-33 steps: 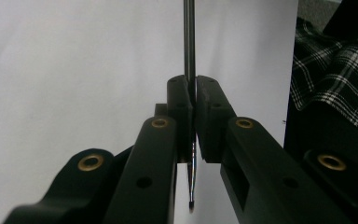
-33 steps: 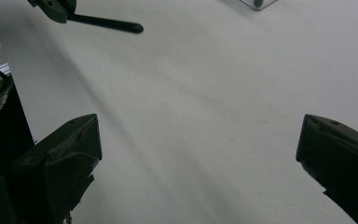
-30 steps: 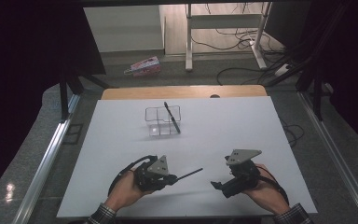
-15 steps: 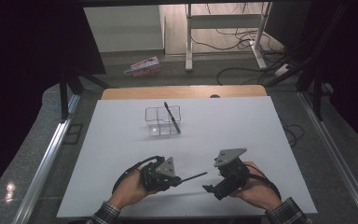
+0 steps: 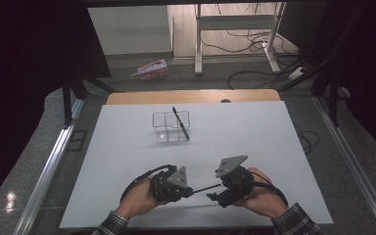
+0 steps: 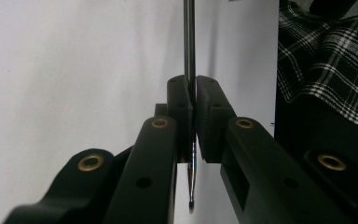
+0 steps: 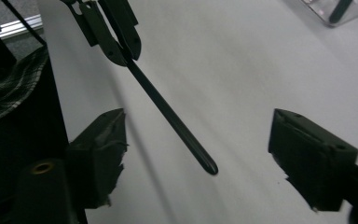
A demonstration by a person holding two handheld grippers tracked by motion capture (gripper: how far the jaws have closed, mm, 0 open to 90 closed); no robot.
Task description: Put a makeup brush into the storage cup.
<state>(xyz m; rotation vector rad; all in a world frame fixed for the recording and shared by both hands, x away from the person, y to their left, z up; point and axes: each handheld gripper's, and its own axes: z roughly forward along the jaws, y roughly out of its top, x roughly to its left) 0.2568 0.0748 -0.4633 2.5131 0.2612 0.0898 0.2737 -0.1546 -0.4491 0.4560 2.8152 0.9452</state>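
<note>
My left gripper [image 5: 188, 191] is shut on a thin black pen [image 5: 206, 187] near the table's front edge. In the left gripper view the pen [image 6: 189, 46] is pinched between the pads [image 6: 181, 100] and points away from them. My right gripper [image 5: 214, 197] faces it from the right. Its jaws have just been closing, but the pads [image 7: 103, 140] stand well apart. The pen's free end [image 7: 172, 116] hangs between them, touching neither. A clear box [image 5: 170, 127] farther back holds a second black pen [image 5: 181, 123].
The white table top [image 5: 274, 147] ends at a wooden board [image 5: 196, 96] at the back. A pink packet [image 5: 149, 70] lies on the floor beyond. Metal rails run along both table sides. A plaid sleeve [image 6: 326, 56] is close beside the left gripper.
The right hand has moved left toward the left gripper, so the pen's free end now lies between its jaws. The left hand has stayed put, still gripping the pen.
</note>
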